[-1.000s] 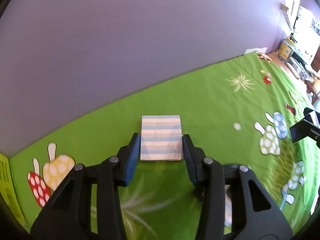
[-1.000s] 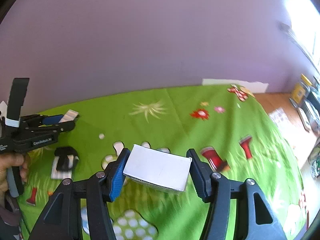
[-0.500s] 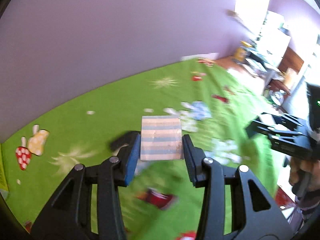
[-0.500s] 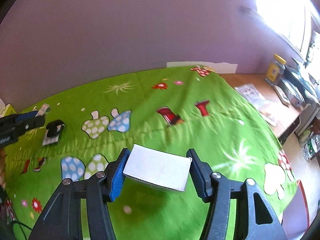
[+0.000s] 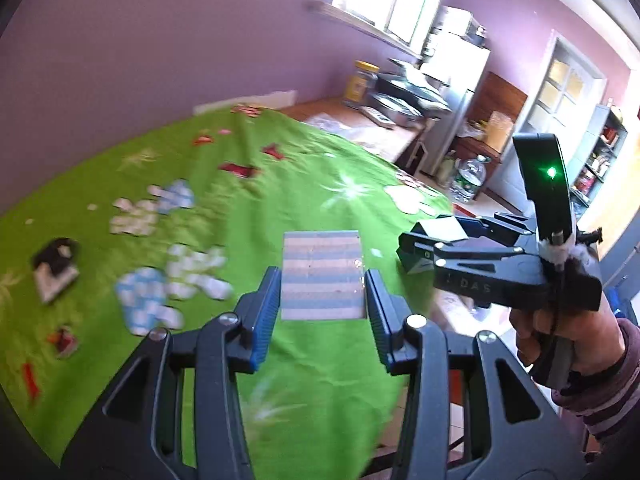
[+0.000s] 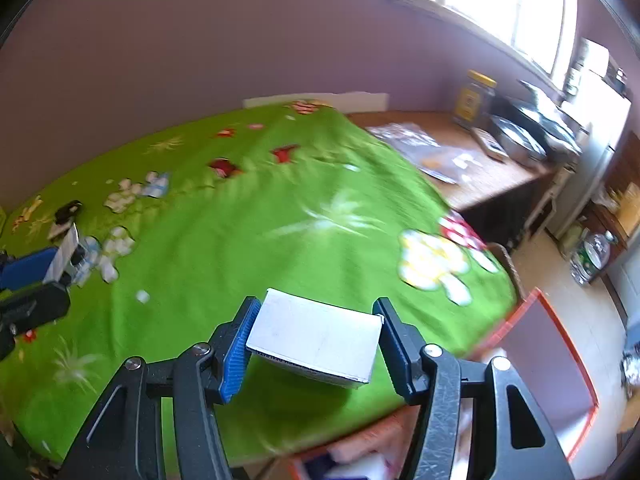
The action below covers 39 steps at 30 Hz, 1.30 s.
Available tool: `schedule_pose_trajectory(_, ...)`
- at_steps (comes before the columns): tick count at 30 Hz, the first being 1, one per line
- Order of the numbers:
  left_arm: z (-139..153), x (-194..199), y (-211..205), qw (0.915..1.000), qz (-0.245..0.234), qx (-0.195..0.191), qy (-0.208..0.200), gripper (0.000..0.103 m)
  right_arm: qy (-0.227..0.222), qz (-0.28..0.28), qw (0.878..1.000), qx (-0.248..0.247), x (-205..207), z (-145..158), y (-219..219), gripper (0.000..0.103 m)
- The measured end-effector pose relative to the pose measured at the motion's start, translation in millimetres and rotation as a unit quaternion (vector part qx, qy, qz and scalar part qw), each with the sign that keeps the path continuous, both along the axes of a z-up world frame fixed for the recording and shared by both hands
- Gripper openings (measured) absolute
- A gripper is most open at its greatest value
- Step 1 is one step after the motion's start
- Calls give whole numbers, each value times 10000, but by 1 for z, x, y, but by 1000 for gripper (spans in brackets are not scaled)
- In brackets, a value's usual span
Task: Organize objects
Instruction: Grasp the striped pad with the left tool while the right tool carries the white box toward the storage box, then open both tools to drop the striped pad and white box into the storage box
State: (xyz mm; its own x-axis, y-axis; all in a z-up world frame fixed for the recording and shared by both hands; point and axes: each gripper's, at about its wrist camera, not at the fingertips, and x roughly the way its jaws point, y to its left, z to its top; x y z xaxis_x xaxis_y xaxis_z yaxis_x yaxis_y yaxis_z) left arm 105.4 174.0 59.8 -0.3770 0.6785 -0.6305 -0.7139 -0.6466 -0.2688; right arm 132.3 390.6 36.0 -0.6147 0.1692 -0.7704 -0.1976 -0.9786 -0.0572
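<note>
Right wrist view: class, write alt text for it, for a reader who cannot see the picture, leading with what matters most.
The right gripper holds a white box between its jaws, above the near edge of a green patterned cloth. Below is an orange-rimmed bin; at far left, the left gripper grips a thin card.

The bed's got a bright green mushroom-print cover, and the only loose thing lying on it is a small black and white item way over near its left side.
</note>
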Motion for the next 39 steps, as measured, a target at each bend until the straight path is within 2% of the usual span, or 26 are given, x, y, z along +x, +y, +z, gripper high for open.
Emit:
schedule_pose_trajectory(10,-24,14,56,9993,-264,158,-213,46,60,-739,9972,-91,48,-4,60,58)
schedule_pose_trajectory(18,-41,48,115,9948,-832,268,-530,46,176,-1138,9931,230,79,-10,96,58)
schedule_pose_trajectory(27,-73,79,168,9891,-1138,-39,-935,46,113,-1376,9878,717,120,-29,121,58)
schedule_pose_trajectory(32,-78,94,185,9876,-1233,-217,-949,47,22,-1471,9868,680,137,-47,131,59)
schedule_pose_trajectory(34,-79,98,189,9873,-1221,-245,-990,48,10,-1502,9871,552,142,-52,134,59)
schedule_pose_trajectory(36,-77,100,191,9877,-1211,-298,-947,56,-6,-1502,9877,433,146,-56,136,60)
schedule_pose_trajectory(39,-73,103,190,9888,-1171,-340,-860,65,-9,-1529,9874,409,148,-57,137,69)
